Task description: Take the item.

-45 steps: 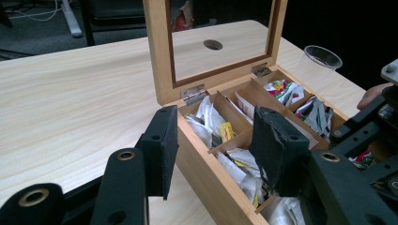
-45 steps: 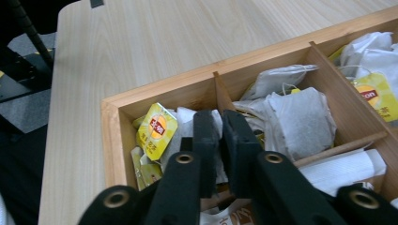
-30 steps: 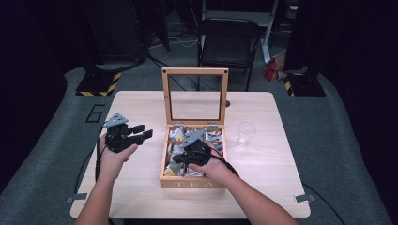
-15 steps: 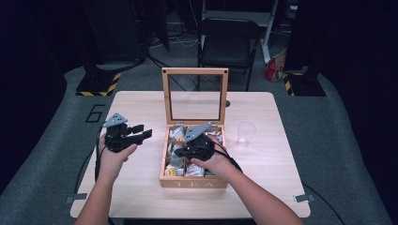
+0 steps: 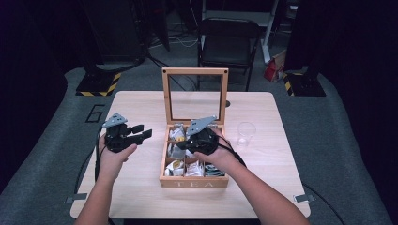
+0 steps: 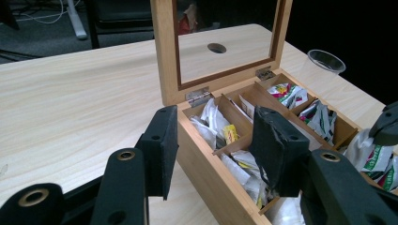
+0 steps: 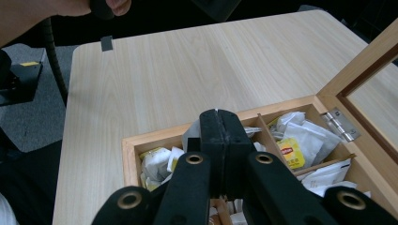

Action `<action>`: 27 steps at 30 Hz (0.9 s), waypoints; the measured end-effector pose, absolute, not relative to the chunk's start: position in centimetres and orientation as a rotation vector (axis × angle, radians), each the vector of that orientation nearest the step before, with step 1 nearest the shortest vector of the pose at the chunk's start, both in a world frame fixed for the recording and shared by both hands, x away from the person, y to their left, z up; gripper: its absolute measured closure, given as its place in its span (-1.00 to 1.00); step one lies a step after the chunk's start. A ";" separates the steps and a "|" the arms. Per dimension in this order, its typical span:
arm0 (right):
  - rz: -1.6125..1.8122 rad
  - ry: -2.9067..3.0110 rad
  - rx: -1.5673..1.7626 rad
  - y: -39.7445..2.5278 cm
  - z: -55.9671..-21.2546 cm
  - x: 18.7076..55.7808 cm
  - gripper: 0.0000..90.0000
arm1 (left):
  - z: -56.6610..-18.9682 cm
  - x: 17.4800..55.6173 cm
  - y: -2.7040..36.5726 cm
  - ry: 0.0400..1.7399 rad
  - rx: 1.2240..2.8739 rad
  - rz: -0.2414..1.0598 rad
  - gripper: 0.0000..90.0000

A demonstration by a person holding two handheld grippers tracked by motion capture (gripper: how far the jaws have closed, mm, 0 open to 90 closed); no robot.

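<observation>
Right gripper view: right tool (image 7: 219,123) clamped on tea bag (image 7: 191,136) above tea box (image 7: 133,145).

Clear plastic cup (image 5: 246,133) upright on the light wood table (image 5: 141,108), just right of centre. Black chair (image 5: 227,44) beyond far edge. Grey floor mat marked "6" (image 5: 96,112).

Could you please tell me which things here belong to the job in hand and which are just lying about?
In use: tea box, its tea bags, right gripper shut over them, left gripper open beside.
Lying about: plastic cup, chair.
</observation>
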State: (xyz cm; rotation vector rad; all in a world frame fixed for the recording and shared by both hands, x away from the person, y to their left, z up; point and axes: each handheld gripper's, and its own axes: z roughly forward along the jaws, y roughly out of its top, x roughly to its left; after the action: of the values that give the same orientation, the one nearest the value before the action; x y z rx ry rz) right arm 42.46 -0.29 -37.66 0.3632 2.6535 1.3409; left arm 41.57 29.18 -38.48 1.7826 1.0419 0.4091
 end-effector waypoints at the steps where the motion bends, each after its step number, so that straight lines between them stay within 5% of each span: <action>1: 1.343 2.653 0.361 -0.3 -37.5 42.5 1.00 | -38.5 41.6 29.2 1.041 1.782 0.409 0.14; 27: 1.333 2.594 0.383 -2.4 -35.0 42.9 1.00 | -38.7 41.6 29.3 1.050 1.786 0.417 0.14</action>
State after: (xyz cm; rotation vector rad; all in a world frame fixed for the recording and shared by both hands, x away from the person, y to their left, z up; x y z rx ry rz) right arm 42.86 -2.35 -34.98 0.3826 2.5936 1.3331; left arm 41.64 29.31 -38.65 1.7860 1.0496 0.4171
